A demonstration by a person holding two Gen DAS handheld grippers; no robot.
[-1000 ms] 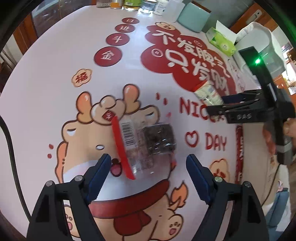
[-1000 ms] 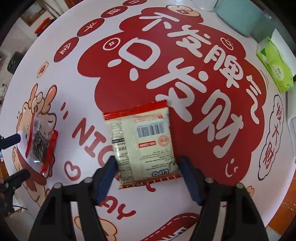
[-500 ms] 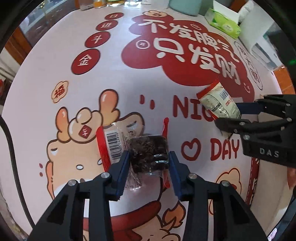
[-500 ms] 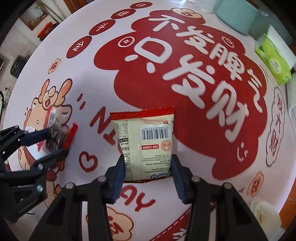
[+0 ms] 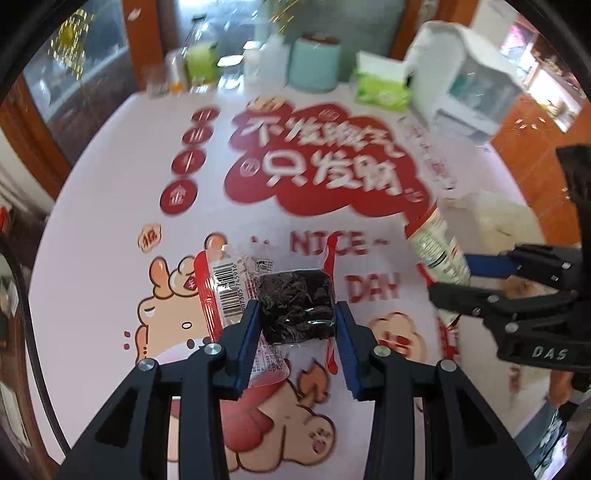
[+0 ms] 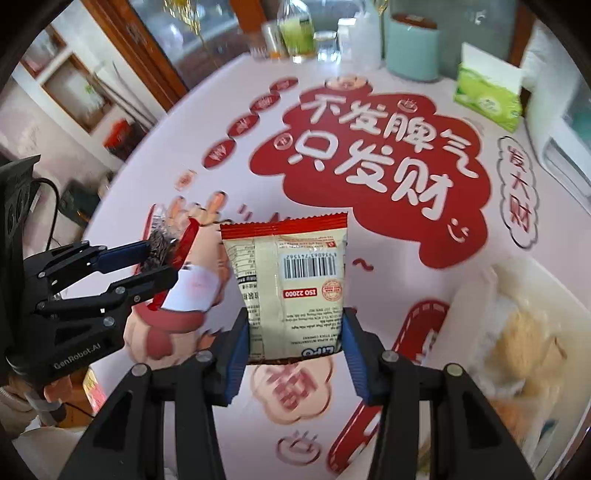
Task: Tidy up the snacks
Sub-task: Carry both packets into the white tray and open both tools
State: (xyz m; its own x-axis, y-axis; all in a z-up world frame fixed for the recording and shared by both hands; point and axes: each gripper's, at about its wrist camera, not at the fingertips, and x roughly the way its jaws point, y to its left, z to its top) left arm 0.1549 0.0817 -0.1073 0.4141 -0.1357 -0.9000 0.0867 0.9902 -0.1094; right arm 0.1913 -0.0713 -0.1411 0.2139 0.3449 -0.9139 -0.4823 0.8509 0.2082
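Observation:
My left gripper [image 5: 297,317] is shut on a clear packet with red edges and a dark block inside [image 5: 295,302], held above the table. It also shows in the right wrist view [image 6: 162,247], in the left gripper [image 6: 147,258]. My right gripper [image 6: 295,321] is shut on a cream snack bag with a red top seam and barcode [image 6: 291,273], lifted off the table. In the left wrist view the cream bag [image 5: 436,247] sits in the right gripper [image 5: 461,277] at the right.
A white bin with pale snacks inside [image 6: 517,332] stands at the right; it also shows in the left wrist view [image 5: 491,218]. A green tissue box [image 6: 487,99], a teal canister [image 6: 413,48], bottles [image 6: 295,33] and a white appliance [image 5: 465,85] line the table's far side.
Both grippers closed on their packets and lifted them off the table. The views tilted up, and the white bin came into sight at the right.

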